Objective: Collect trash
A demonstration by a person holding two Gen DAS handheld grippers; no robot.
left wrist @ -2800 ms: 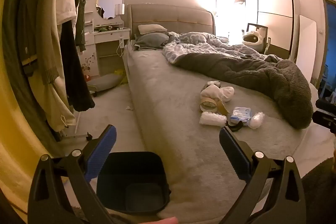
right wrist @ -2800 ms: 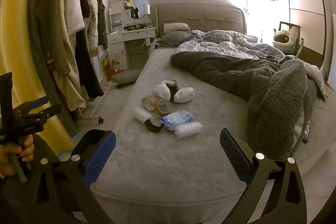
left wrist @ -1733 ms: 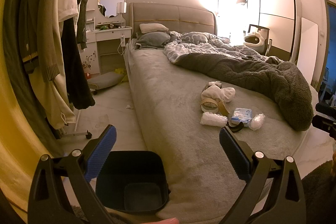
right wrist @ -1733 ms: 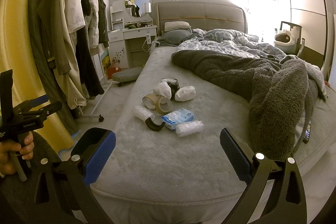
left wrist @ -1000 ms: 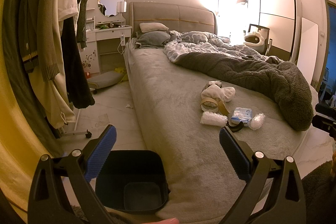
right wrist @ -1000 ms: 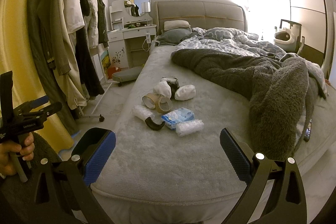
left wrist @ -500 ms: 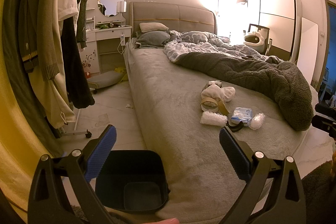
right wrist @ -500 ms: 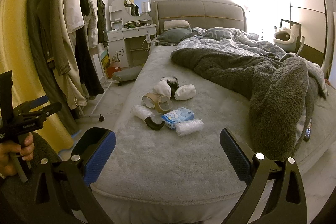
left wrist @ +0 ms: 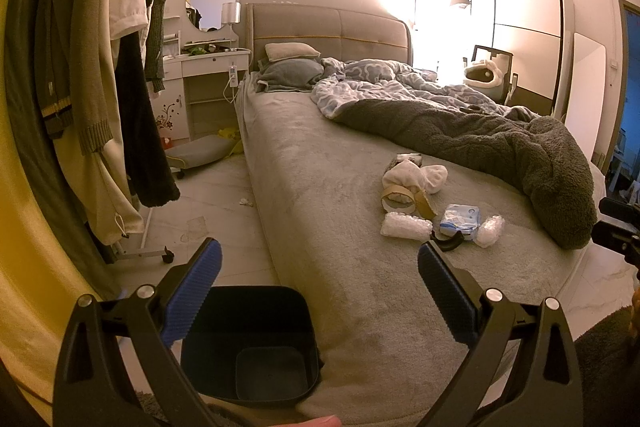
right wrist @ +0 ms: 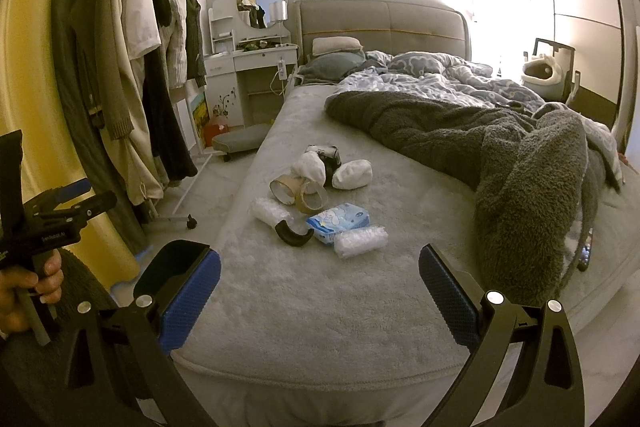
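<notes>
Movement since the earlier frames is slight: both wrist views have drifted a little, with the bed sitting marginally differently in each view, and nothing on the bed has shifted. No item has been touched, so collection has not yet begun.

Left gripper [left wrist: 318,293]: jaws spread wide, nothing between the blue pads [left wrist: 196,291]. It hovers over the foot corner of the bed [left wrist: 320,187], directly above the dark bin [left wrist: 250,343], which stands on the floor against the mattress edge and appears to hold nothing. Seen from the right view, the person's left hand [right wrist: 28,283] grips the tool's handle at about mattress level, held level and pointing along the bed.

Right gripper [right wrist: 320,293]: jaws likewise fully apart and holding nothing. It is aimed at the trash from beyond the foot of the bed, well short of it.

Location of the trash: a loose cluster on the grey bedcover, mid-bed, near the edge of the dark fleece blanket [right wrist: 520,167]. Noted items:
- two bubble-wrap pieces [right wrist: 362,241]
- a blue tissue packet [right wrist: 340,221]
- a black curved piece [right wrist: 294,233], touching the packet
- tape rolls [right wrist: 300,193]
- white crumpled wads [right wrist: 352,175]
- a small dark object behind them, not identifiable

Assessment: the task stands at its start. The right gripper is better lined up on the cluster; the bin lies on the opposite side, under the left gripper, so each item would need carrying across the bed corner. The bubble wrap is likely to squash and slip under a pinch.
</notes>
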